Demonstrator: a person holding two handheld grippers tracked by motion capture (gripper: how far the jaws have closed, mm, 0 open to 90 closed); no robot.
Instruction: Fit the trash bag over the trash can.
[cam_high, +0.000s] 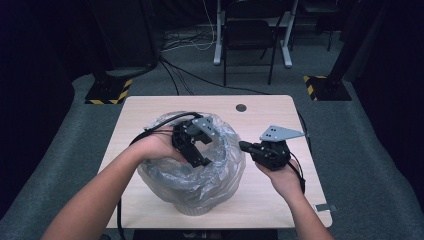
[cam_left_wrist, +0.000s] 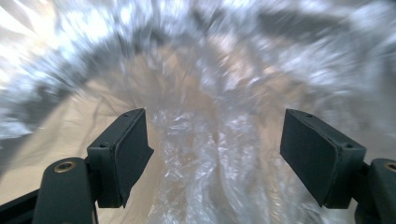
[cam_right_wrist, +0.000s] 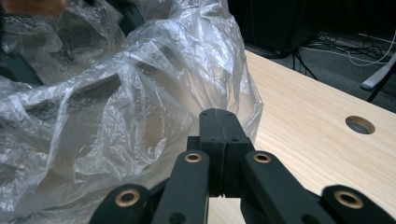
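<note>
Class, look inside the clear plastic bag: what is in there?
The open left gripper reaches into the plastic bag, jaws spread over crumpled film. The bag's bottom is hidden by folds.

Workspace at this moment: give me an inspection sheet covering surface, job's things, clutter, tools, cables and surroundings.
Surface: light wooden table with a round hole near its far edge.
Job's things: clear plastic bag lining a round bin, mouth open upward.
Clutter: small grey piece at the table's near right corner; what it is, cannot tell.
Tools: left tool inside the bag's mouth, jaws wide apart, nothing between them. Right tool beside the bag's right side, jaws shut; whether they pinch the film, cannot tell.
Cables: black cable loops over the bag to the left tool; loose cables on the floor beyond.
Surroundings: grey carpet, chair, stand bases with yellow-black stripes.
</note>
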